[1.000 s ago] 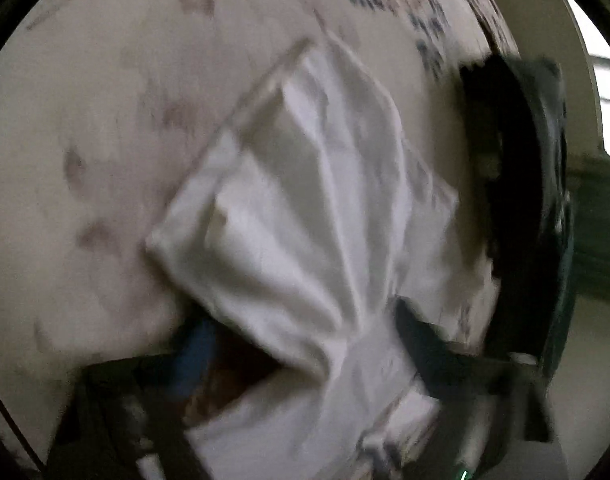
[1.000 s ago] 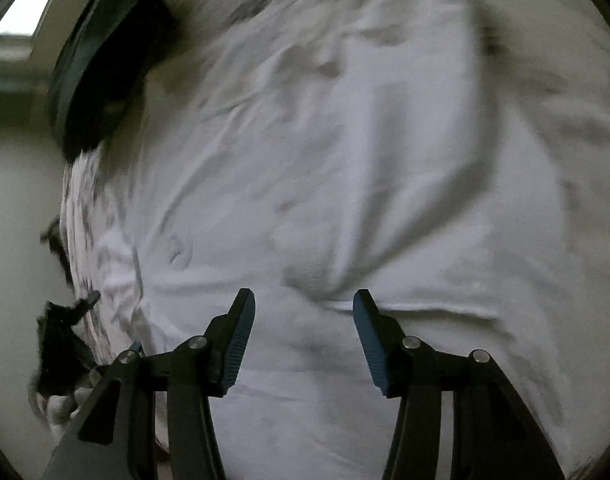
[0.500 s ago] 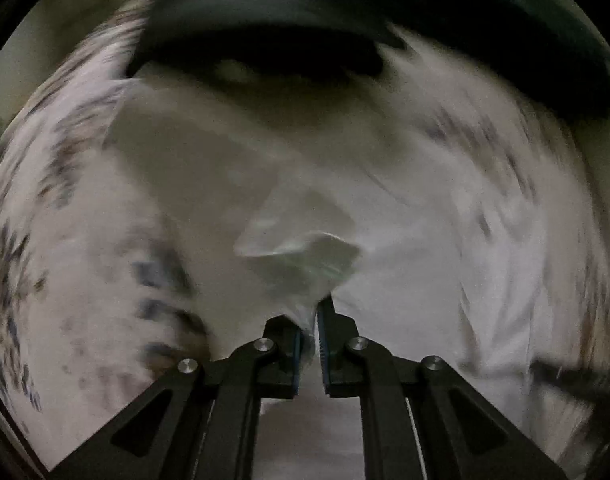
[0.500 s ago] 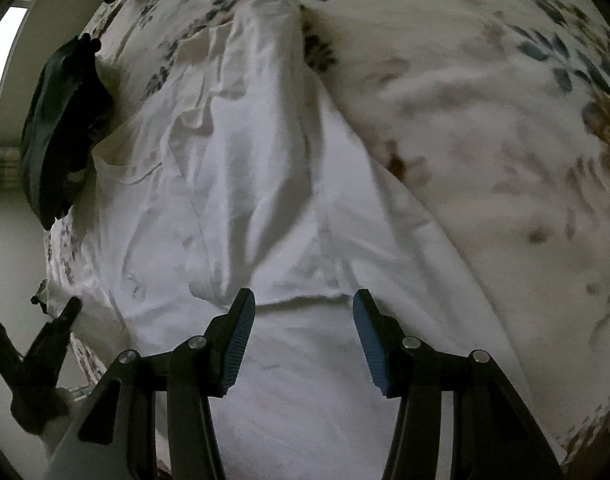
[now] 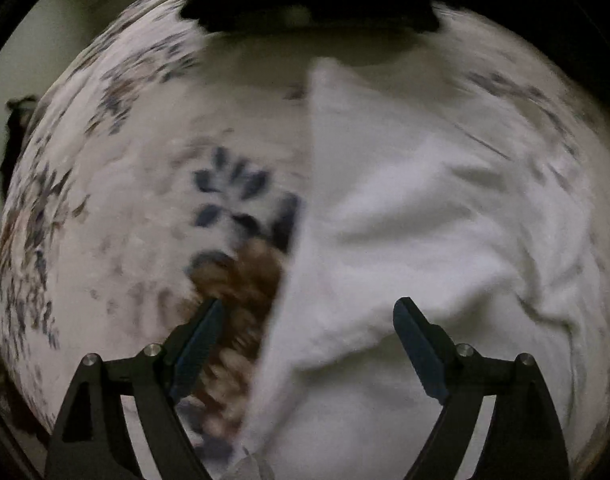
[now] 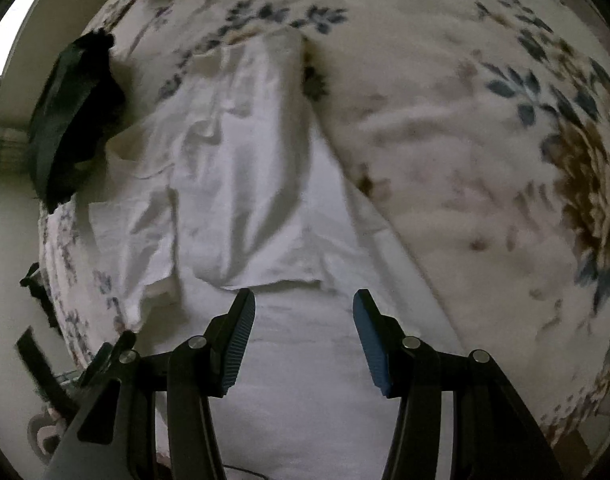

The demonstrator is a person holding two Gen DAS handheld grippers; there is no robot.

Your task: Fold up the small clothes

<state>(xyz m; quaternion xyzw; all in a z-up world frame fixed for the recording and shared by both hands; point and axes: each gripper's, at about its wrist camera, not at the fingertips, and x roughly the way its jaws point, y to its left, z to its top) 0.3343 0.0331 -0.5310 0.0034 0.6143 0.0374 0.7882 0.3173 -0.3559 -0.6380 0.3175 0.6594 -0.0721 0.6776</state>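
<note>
Left wrist view showed the left gripper (image 5: 307, 320) nearest the lens, its black angular arms and ribbed blue pads (image 5: 201, 338) spread wide with nothing between them. Under and beyond it the white, soft, creased cotton garment (image 5: 417, 240) lay on the cream floral-printed bedspread (image 5: 125, 200), its long straight edge running up the middle of the picture and a folded flap lying across the right part; a brown and navy flower of the print showed just left of that edge, partly covered by the cloth. The whole view was smeared by motion, so seams and hems could not be made out there. Farthest off, a dark, flat-looking fabric item (image 5: 313, 4) sat at the bedspread's far edge, cut off by the rim of the lens. In the right wrist view the right gripper (image 6: 304, 316) also stood parted and empty, its blue finger pads (image 6: 371, 340) hovering over the near part of the same white garment (image 6: 241, 168). A hemmed edge crossed just ahead of the tips, and past it the cloth lay in long wrinkled folds narrowing away. The bedspread (image 6: 465, 160) stretched out to the right, quilted and puckered. A dark crumpled cloth (image 6: 69, 112) lay at the far left, beside the garment; whether they touched I could not tell.
</note>
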